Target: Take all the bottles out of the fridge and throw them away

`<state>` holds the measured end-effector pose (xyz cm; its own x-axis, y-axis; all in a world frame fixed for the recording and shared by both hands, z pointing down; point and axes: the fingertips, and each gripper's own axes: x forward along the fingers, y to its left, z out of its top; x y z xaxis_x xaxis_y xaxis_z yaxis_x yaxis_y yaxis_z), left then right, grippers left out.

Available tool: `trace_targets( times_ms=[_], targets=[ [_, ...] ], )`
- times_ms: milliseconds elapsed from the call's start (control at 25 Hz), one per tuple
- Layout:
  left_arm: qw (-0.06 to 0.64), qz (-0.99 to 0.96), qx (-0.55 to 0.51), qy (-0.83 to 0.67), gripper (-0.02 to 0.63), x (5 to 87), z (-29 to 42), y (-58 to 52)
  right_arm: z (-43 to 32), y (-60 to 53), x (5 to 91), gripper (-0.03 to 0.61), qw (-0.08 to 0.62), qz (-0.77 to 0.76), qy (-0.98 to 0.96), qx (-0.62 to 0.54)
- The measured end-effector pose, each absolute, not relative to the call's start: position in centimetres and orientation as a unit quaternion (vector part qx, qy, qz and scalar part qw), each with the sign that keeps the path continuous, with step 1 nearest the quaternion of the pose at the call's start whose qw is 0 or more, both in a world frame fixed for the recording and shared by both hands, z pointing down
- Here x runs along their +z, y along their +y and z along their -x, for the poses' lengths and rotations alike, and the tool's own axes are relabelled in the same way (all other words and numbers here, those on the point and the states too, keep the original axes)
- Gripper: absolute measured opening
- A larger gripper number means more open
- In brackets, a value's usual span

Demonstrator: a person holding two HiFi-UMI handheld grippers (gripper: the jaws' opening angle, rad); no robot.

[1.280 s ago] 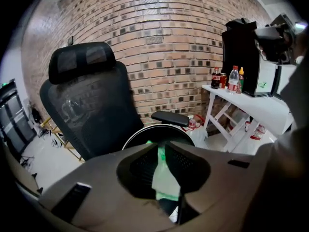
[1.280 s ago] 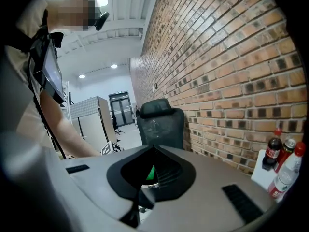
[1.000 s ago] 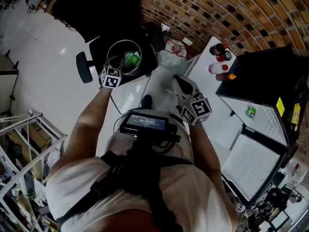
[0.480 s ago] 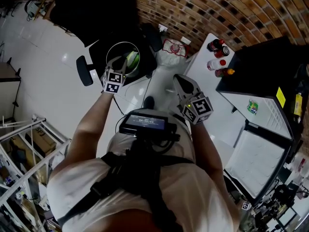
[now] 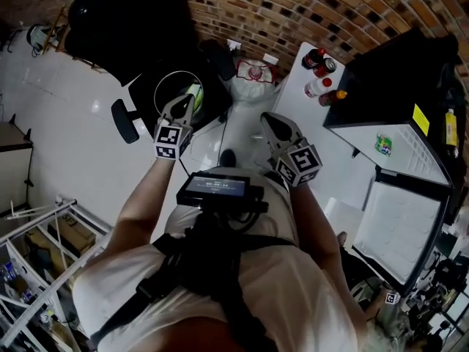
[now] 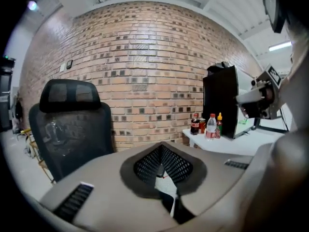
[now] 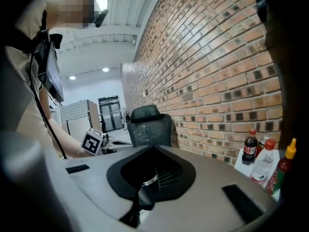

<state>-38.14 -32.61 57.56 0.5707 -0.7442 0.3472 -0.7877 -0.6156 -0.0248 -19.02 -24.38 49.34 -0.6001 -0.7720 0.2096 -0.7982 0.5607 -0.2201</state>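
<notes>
White floor tile lies under you, with both arms out in front. Your left tongs [image 5: 180, 105] hover over the near edge of the round bin [image 5: 155, 95], pressed together with nothing between them. Your right tongs [image 5: 270, 123] hang over the floor beside the table [image 5: 293, 116], also pressed together and empty.

Look into the bin and you see something green [image 5: 194, 94] lying there. It is probably a bottle that you have thrown away, though it is too small to be sure. A black office chair [image 5: 124, 20] stands just past the bin.

Further off to your right, four drinks stand close together at the far end of the table. They are a dark cola bottle [image 5: 314, 56], a can [image 5: 327, 64], a clear bottle with a red cap [image 5: 315, 86] and a red bottle with a yellow cap [image 5: 332, 97]. They are next to the black fridge [image 5: 396, 79], not in it. The fridge door [image 5: 399, 226] hangs open toward you, and no view shows whether any bottles remain inside. A brick wall runs behind everything.

You seem to be partway through. At most one bottle is in the bin, and the group on the table is yet to be carried over and dropped in.
</notes>
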Motion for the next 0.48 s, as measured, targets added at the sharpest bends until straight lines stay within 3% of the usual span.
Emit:
trace_targets(
  times_ms=[480],
  targets=[
    [0.053, -0.948, 0.092, -0.299, 0.002, 52.1, 27.7, -29.7, 13.9, -20.9, 48.8, -0.011, 0.025, -0.527, -0.838, 0.14]
  ],
)
